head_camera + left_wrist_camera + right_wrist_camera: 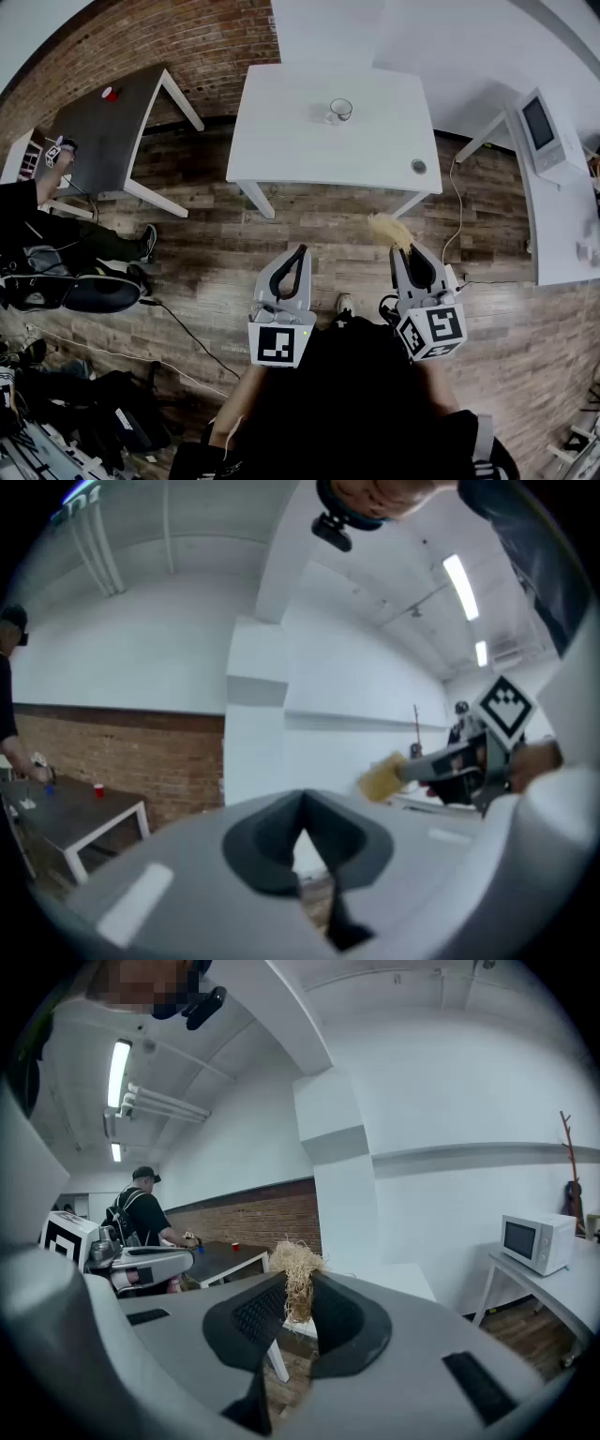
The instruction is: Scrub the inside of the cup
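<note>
A clear glass cup (340,111) stands near the far edge of the white table (291,141), well ahead of both grippers. Over the wooden floor, short of the table, my right gripper (409,251) is shut on a straw-coloured fibre scrubber (390,230), whose tuft (296,1269) pokes up between the jaws in the right gripper view. My left gripper (298,255) hangs beside it, shut with nothing held; its jaw tips meet in the left gripper view (302,825). The scrubber (382,778) also shows there, at the right.
A small round dark thing (418,166) lies at the white table's near right corner. A dark table (103,122) with a red cup (110,94) stands at the left, with a person (47,244) beside it. A microwave (547,131) sits on a white counter at the right.
</note>
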`<state>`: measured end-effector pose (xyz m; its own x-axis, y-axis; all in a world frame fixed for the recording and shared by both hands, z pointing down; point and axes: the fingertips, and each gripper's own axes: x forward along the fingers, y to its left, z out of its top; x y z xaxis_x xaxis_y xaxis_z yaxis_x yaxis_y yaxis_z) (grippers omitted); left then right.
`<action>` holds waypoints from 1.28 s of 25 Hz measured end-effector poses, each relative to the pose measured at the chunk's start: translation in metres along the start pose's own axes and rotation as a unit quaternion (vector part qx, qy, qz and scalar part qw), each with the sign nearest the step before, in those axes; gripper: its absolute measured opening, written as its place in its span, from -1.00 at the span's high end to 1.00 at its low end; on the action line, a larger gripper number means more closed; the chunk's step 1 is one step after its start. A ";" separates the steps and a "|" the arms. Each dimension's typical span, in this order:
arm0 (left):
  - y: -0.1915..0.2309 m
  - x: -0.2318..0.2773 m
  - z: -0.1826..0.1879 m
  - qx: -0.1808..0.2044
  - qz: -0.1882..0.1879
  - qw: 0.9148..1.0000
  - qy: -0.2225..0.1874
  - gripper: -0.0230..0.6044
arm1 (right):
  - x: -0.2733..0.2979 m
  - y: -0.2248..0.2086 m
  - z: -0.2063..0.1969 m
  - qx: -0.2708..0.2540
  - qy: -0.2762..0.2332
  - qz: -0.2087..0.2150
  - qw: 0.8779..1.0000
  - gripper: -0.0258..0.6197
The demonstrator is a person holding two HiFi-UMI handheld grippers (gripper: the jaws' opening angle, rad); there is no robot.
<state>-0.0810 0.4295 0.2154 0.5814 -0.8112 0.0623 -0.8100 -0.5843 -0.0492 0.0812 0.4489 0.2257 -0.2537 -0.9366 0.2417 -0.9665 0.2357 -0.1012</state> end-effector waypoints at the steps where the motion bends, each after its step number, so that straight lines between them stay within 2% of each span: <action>1: -0.002 0.001 0.000 -0.001 0.000 1.000 -0.001 0.91 | -0.001 -0.001 0.001 0.000 -0.001 0.001 1.000 0.75; 13: -0.026 0.010 0.006 -0.008 0.010 1.000 -0.002 0.91 | -0.009 -0.017 0.007 0.006 -0.010 0.016 1.000 0.75; 17: -0.040 0.023 0.003 0.006 0.018 1.000 0.005 0.91 | -0.007 -0.038 0.005 0.005 -0.009 0.029 1.000 0.75; 23: -0.052 0.045 0.005 0.012 0.048 0.999 0.007 0.91 | 0.009 -0.065 0.008 0.008 -0.007 0.066 0.998 0.75; 27: -0.053 0.052 0.000 0.023 0.066 0.997 0.026 0.91 | 0.020 -0.076 0.010 0.006 -0.006 0.084 0.996 0.75; 29: -0.053 0.060 -0.001 0.043 0.061 0.997 0.037 0.91 | 0.031 -0.080 0.012 0.005 -0.006 0.089 0.996 0.75; 32: -0.055 0.074 -0.007 0.049 0.043 0.997 0.049 0.91 | 0.044 -0.083 0.011 0.010 -0.003 0.088 0.996 0.75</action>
<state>0.0055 0.4016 0.2300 0.4964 -0.8549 0.1508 -0.8419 -0.5165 -0.1562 0.1504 0.3852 0.2343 -0.4187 -0.8828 0.2129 -0.9062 0.3910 -0.1609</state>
